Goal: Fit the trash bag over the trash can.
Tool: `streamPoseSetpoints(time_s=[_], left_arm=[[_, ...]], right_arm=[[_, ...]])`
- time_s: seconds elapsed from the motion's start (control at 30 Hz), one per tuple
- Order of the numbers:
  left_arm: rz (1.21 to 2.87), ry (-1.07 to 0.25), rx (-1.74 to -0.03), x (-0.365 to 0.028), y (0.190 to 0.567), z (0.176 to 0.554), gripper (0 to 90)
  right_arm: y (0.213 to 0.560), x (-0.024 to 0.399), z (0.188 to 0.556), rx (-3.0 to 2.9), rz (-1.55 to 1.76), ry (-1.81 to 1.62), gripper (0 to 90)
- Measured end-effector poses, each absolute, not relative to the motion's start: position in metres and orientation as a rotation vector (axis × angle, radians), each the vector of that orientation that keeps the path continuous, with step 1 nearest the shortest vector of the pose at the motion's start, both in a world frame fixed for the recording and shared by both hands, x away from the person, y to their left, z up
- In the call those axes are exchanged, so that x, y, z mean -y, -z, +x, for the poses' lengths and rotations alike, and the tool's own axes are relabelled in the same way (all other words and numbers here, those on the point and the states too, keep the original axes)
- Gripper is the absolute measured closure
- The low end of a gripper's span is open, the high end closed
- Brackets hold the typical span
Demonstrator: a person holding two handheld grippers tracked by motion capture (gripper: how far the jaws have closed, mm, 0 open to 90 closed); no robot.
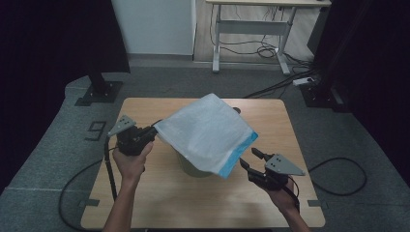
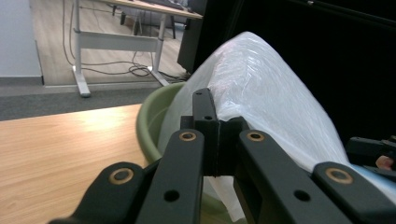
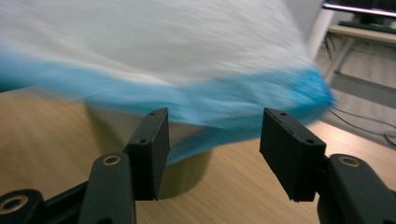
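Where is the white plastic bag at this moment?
In the high view the white plastic bag lies draped over the green bin at the middle of the table, its left corner in the shut left gripper and its blue edge facing the open right gripper.

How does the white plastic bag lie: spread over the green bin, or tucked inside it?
Spread over it. The white plastic bag drapes flat across the green bin, its blue edge overhanging; left gripper pinches one corner.
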State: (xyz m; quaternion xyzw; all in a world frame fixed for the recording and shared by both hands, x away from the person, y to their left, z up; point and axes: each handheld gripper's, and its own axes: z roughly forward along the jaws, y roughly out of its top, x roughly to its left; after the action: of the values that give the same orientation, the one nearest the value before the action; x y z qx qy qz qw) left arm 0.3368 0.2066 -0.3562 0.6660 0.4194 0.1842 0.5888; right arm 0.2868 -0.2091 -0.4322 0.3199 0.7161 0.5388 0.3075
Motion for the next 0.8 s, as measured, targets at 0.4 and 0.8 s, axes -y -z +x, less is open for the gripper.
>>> streamPoseSetpoints(time_s=[0.4, 0.8], left_arm=[[1.537, -0.424, -0.999, -0.213, 0.357, 0.342, 89.4], [1.528, -0.421, -1.022, -0.220, 0.360, 0.345, 89.4]], right_arm=[[0.447, 0.225, 0.316, -1.815, 0.984, -1.390, 41.4], [0.448, 0.222, 0.333, -1.836, 0.914, -1.456, 77.3]])
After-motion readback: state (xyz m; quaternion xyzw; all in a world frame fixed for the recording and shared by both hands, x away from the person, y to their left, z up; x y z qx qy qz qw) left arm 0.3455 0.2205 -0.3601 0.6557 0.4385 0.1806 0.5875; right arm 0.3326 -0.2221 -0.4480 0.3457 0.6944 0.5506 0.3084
